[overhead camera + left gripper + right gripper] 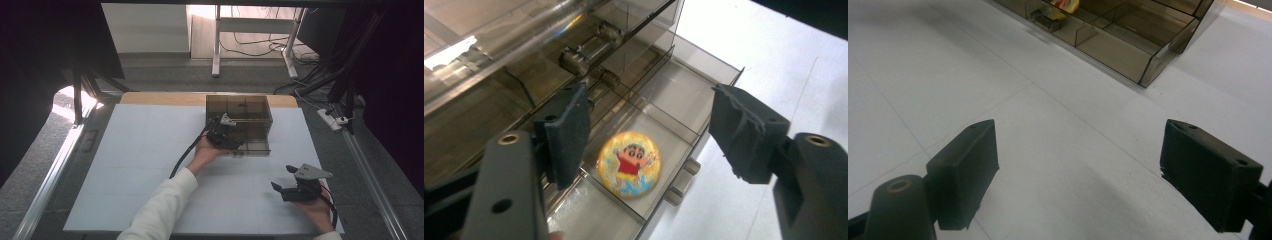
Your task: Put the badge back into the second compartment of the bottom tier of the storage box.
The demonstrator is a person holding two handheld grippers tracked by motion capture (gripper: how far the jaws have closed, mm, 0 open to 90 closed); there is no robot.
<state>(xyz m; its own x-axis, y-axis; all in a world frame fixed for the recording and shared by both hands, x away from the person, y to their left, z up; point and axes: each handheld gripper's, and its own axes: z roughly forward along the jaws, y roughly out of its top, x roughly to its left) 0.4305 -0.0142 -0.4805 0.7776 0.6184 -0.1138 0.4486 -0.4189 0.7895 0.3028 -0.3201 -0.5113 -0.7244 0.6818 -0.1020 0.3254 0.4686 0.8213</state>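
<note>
A smoky see-through drawer box (241, 106) stands on the white table mat (145, 150) at the far middle. Its lower drawer (674, 95) is pulled out toward me. In one compartment lies a round yellow badge (629, 164) with a cartoon child in a red shirt. My left gripper (226, 132) hovers over that drawer, and in the left gripper view (656, 122) its jaws stand open on either side of the badge, with the pads clear of it. At the near right my right gripper (283, 177) is open over bare mat, nothing between its jaws (1078, 165).
The drawer has a small knob (681, 181) on its front and thin dividers between compartments. The box's corner (1148, 70) lies ahead of the right gripper. Metal rails (55, 170) run along both table sides. Cables and a power strip (332, 119) lie on the floor at the right.
</note>
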